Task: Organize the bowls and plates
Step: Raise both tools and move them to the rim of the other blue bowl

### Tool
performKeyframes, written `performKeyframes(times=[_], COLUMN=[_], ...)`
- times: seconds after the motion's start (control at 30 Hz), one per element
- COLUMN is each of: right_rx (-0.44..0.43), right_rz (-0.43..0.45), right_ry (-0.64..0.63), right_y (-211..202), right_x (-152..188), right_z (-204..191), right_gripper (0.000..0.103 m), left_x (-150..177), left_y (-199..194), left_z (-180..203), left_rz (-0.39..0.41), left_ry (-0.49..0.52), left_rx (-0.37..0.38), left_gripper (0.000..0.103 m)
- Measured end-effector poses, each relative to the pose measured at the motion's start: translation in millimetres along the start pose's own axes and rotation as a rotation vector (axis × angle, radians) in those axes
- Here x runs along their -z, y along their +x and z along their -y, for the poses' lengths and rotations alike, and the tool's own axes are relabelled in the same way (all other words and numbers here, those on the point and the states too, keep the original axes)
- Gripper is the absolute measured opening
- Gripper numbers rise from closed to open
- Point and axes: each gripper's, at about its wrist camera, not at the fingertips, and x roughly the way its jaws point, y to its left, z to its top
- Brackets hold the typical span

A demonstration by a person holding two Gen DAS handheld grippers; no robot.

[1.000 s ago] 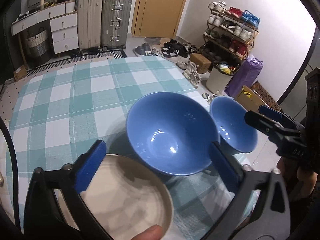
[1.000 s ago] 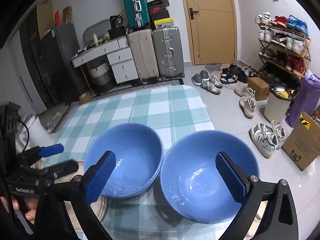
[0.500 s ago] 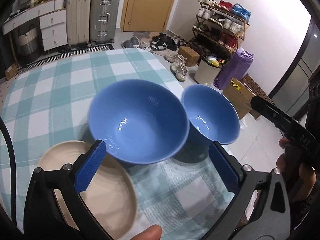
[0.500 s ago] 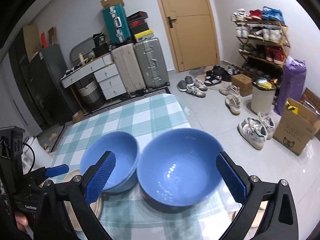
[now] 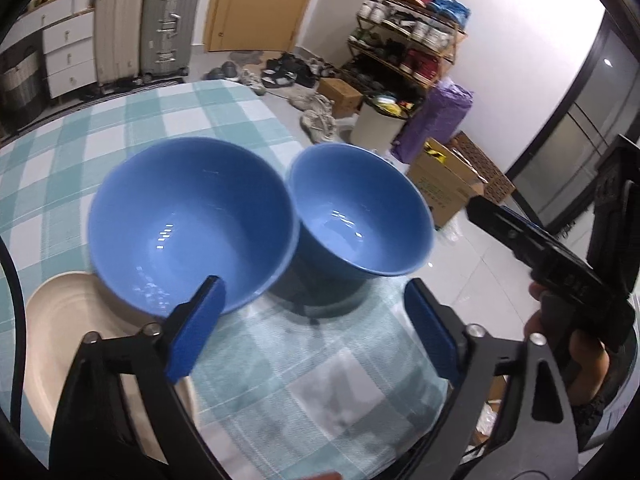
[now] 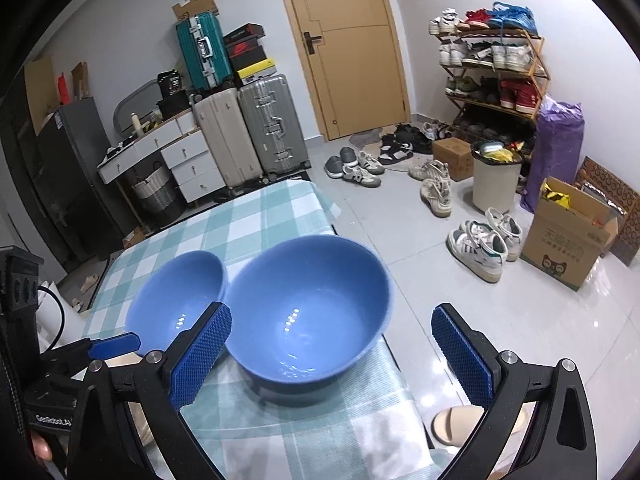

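Observation:
Two blue bowls stand side by side on the checked tablecloth (image 5: 132, 120). The left bowl (image 5: 192, 224) sits partly over a beige plate (image 5: 80, 352); it also shows in the right wrist view (image 6: 176, 300). The right bowl (image 5: 360, 212) stands near the table's right edge, also in the right wrist view (image 6: 308, 312). My left gripper (image 5: 312, 332) is open and empty, just in front of both bowls. My right gripper (image 6: 332, 356) is open and empty, its fingers either side of the right bowl's near rim.
The table's right edge drops to a tiled floor with shoes (image 6: 480, 240), a cardboard box (image 6: 568, 236), a bin (image 6: 496, 176) and a shoe rack (image 6: 492, 68). Suitcases (image 6: 248, 136) and drawers stand behind the table. A slipper (image 6: 460, 424) lies below.
Both views have swung to the right, so the bowls sit further left in frame. Both grippers' jaws look narrower than before but stay open. The bowls and plate have not moved.

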Motion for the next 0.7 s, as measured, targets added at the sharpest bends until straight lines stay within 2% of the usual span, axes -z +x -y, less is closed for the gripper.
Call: performKeyframes(times=[0.07, 0.37, 0.7], right_rx=[0.006, 0.042, 0.030], right_rz=[-0.002, -0.029, -0.065], right_ry=[0.013, 0.068, 0.086], right_y=[1.6, 12.6, 29.8], right_x=[2.3, 11.9, 10.9], right_z=[5.0, 30.3, 38.6], right_gripper=[0.102, 0.102, 0.100], left_x=[0.9, -3.3, -14.7], left_y=[5.6, 42.4, 71.3], left_z=[6.7, 32.0, 28.3], left_rz=[-0.018, -0.076, -0.105], left_ry=[0.015, 0.014, -0.040], left_rx=[0.034, 0.058, 0.055], left_gripper=[0.074, 0.062, 0.061])
